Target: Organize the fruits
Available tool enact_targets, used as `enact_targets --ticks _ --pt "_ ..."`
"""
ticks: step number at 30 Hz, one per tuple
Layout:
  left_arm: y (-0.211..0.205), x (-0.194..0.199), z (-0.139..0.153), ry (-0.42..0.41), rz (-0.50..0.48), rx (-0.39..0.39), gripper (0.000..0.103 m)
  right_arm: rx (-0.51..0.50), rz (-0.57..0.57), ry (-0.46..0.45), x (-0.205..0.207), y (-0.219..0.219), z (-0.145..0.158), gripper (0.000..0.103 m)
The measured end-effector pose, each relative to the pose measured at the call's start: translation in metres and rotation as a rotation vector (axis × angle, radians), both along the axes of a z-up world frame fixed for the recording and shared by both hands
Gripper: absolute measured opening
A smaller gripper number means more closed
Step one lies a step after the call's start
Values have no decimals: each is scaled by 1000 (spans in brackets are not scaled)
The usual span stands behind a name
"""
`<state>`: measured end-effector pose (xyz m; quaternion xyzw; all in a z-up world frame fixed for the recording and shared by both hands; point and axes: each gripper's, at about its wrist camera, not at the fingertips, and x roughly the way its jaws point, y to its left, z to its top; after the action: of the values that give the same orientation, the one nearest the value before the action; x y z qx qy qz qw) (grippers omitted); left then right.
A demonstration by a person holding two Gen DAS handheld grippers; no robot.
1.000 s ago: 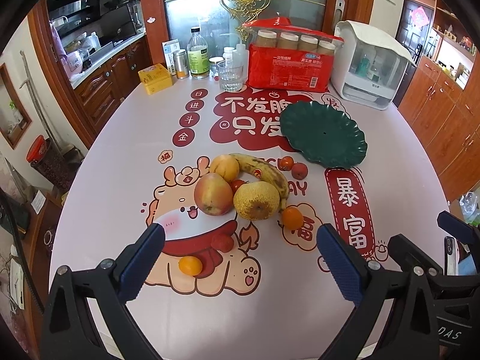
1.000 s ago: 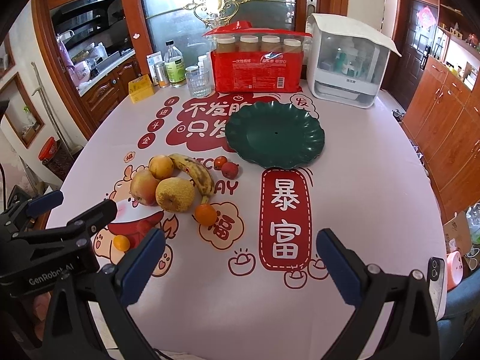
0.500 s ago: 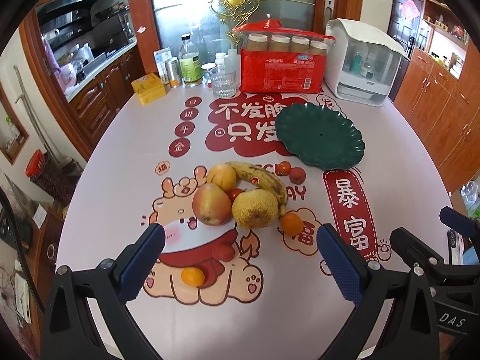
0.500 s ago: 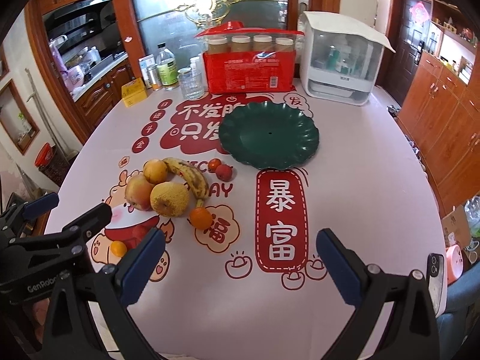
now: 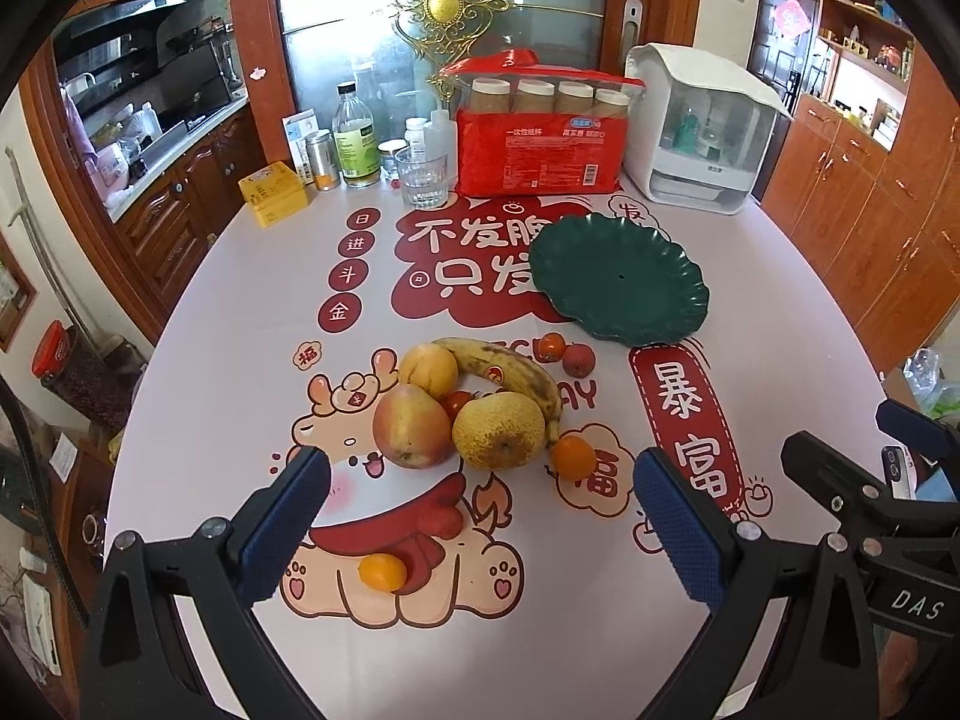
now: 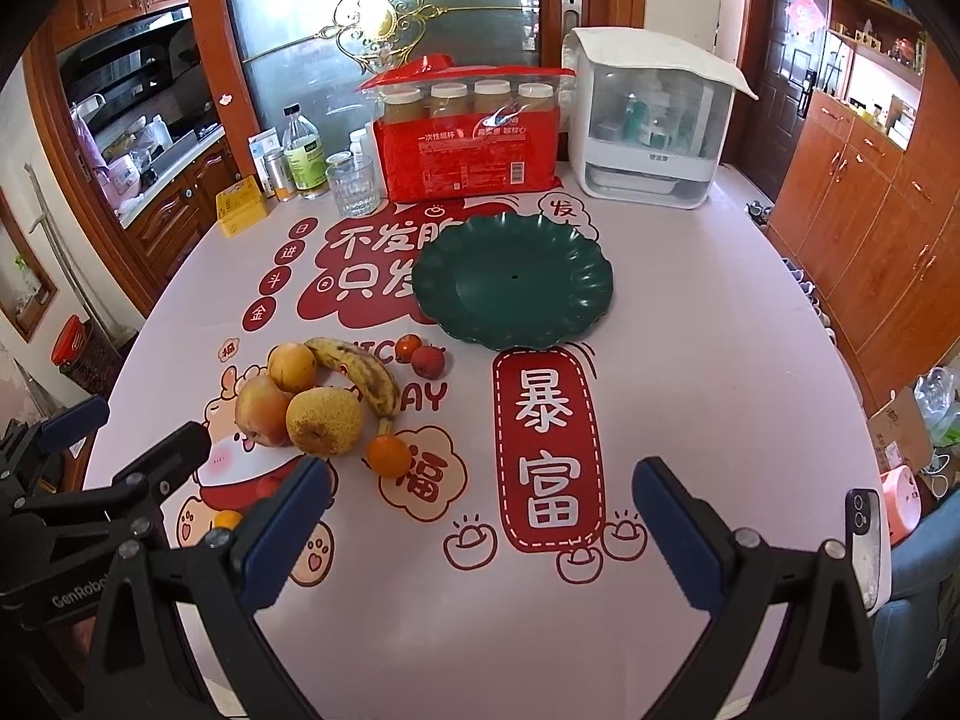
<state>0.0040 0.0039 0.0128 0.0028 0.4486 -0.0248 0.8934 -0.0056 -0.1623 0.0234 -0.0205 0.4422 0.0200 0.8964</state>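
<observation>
Inventory as I read it from my two feeds. Left claw (image 5: 480, 516): blue pads spread wide, nothing between them, hanging above the near part of the surface (image 5: 240, 312). Right claw (image 6: 480, 516): likewise spread and empty, further to the right, its dark frame showing at the right edge of my left feed. Fruit, all lying on the printed cloth: one red-yellow apple (image 5: 411, 426) touching a rough yellow pear (image 5: 498, 431); a round peach-coloured fruit (image 5: 429, 368) just behind the apple; a spotted banana (image 5: 510, 372) curving behind the pear; a small red fruit (image 5: 457, 402) tucked between these four; one small orange (image 5: 573, 456) just right of the pear; two small red fruits (image 5: 564, 354) side by side near the plate; one kumquat (image 5: 382, 572) apart, nearest my left claw, beside a small red fruit (image 5: 441, 521) that blends into the red print. Green scalloped plate (image 6: 513, 282): holds nothing, sits behind and right of the fruit cluster. Back row: red pack of cups (image 5: 540, 141), drinking glass (image 5: 423, 180), bottle (image 5: 355, 141), yellow box (image 5: 273, 193), white cabinet appliance (image 5: 699, 132).
</observation>
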Motion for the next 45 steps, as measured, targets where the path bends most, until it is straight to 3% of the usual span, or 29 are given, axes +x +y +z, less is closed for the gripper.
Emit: enact_targets --ticks 9,16,20,31,38,45 --pt "-3 -3 0 -10 -13 14 101 -11 2 -41 -6 1 6 101" --pt "5 0 -4 33 -6 -62 101 7 -14 -40 -6 -4 6 101" --pt "11 1 -5 23 13 -37 101 33 -9 -40 -4 -4 6 101" --pt "38 11 -5 8 75 -29 101 -36 75 -70 4 12 7 101" --pt "39 20 -13 10 58 -21 101 -28 117 -70 12 17 1 101" --pt "42 39 -41 41 33 -18 101 3 190 -7 26 27 -25 89"
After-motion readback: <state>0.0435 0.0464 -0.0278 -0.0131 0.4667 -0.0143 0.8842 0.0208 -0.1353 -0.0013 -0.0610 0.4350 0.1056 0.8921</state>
